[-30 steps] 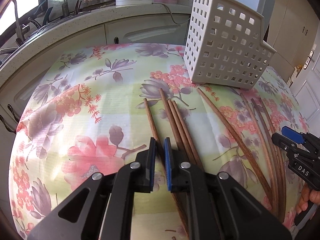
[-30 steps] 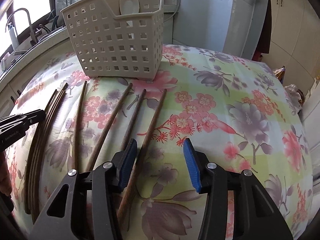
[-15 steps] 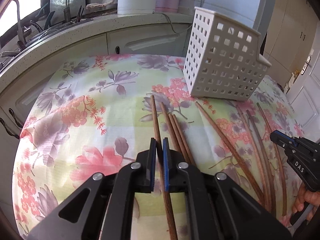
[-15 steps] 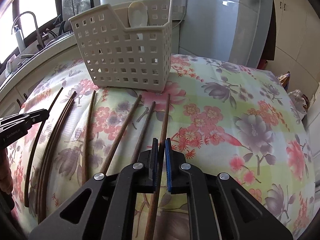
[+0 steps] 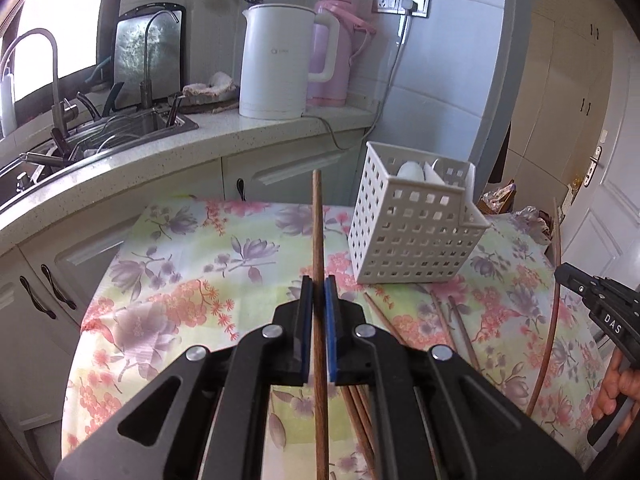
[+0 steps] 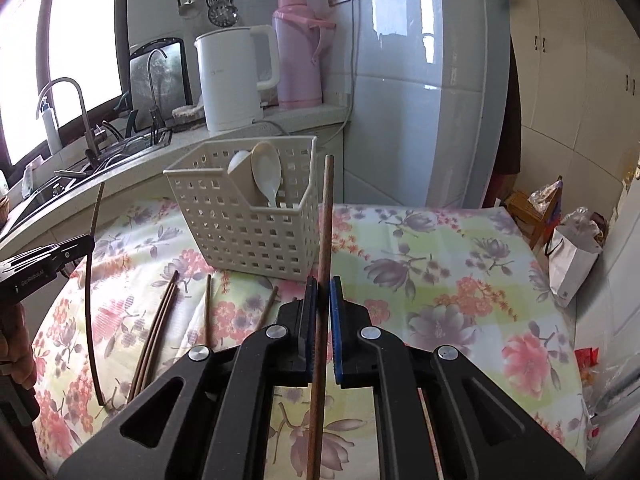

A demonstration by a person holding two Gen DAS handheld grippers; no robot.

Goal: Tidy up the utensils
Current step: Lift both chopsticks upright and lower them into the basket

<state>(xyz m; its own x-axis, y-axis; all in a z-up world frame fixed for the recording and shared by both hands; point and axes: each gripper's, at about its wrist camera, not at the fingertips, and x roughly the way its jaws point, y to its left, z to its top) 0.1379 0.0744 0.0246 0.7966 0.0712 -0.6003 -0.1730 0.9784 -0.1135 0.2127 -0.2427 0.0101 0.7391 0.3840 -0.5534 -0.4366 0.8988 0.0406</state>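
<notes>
The left tool (image 5: 319,300) is clamped on one chopstick (image 5: 318,240), held up and tilted down toward the white basket (image 5: 412,236). The right tool (image 6: 323,300) pinches another chopstick (image 6: 326,224) just right of the basket. More chopsticks (image 6: 154,332) lie on the counter (image 6: 460,280) before the basket.
</notes>
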